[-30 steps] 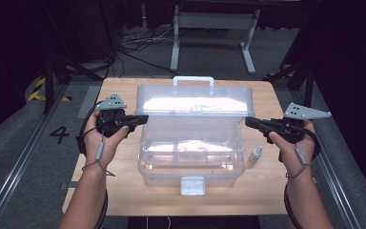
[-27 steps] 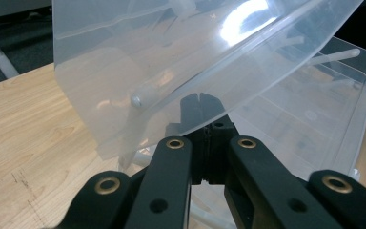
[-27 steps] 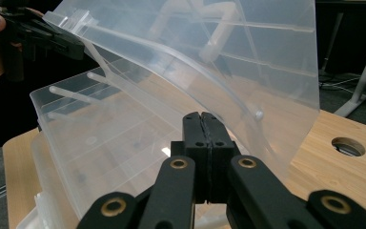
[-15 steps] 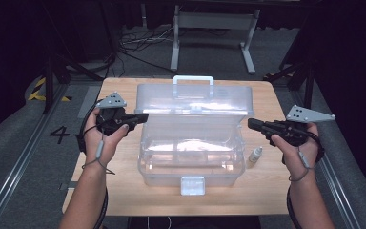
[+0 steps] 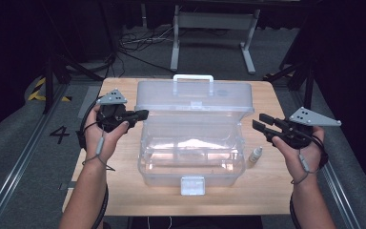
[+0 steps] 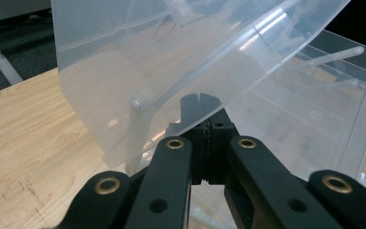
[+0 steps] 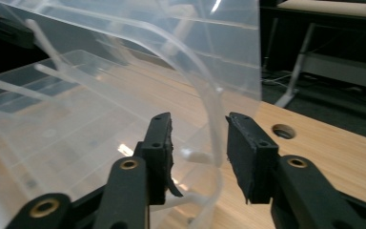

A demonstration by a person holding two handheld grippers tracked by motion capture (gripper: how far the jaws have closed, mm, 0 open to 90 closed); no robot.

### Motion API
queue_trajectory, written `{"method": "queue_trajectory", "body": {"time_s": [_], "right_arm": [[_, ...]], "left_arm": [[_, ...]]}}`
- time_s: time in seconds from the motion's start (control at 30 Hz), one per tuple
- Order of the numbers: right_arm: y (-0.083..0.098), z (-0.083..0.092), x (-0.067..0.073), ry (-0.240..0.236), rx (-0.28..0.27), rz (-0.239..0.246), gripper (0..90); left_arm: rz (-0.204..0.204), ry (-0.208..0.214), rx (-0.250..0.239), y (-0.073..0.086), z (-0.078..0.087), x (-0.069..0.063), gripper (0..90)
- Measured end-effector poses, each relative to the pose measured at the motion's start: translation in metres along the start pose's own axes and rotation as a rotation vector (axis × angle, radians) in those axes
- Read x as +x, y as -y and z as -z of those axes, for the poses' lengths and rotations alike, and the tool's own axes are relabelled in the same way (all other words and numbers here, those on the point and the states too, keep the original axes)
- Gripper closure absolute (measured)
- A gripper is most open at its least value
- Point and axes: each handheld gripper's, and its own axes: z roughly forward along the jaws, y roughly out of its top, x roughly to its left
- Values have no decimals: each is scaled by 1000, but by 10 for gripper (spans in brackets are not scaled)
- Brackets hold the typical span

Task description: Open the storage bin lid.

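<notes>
Our left claw and right claw are black with brass-ringed pivot holes, each topped by a grey three-cornered plate with dark dots, black cables trailing, grey cords looped at our wrists.

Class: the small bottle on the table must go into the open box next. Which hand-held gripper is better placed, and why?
Right. The small bottle stands beside the clear box on the right hand-held gripper's side, and its jaws are open; the left hand-held gripper looks shut.

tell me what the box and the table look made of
The box looks like clear, slightly frosted plastic: the table shows through its walls and raised lid, and light glares off them. The table looks like light wood or wood-look laminate, with grain lines and a matte finish.
</notes>
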Motion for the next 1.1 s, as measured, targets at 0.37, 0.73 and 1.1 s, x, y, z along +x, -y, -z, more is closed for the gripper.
{"method": "queue_trajectory", "body": {"time_s": [0.37,0.73,1.1], "right_arm": [[-7,-20,-1,85,7,11,456],[-23,-41,7,133,-27,28,421],[-27,-63,9,207,-58,4,423]], "left_arm": [[-6,-4,-6,-3,-2,2,892],[-13,4,-7,-5,-3,4,882],[-20,0,-7,-6,-3,4,876]]}}
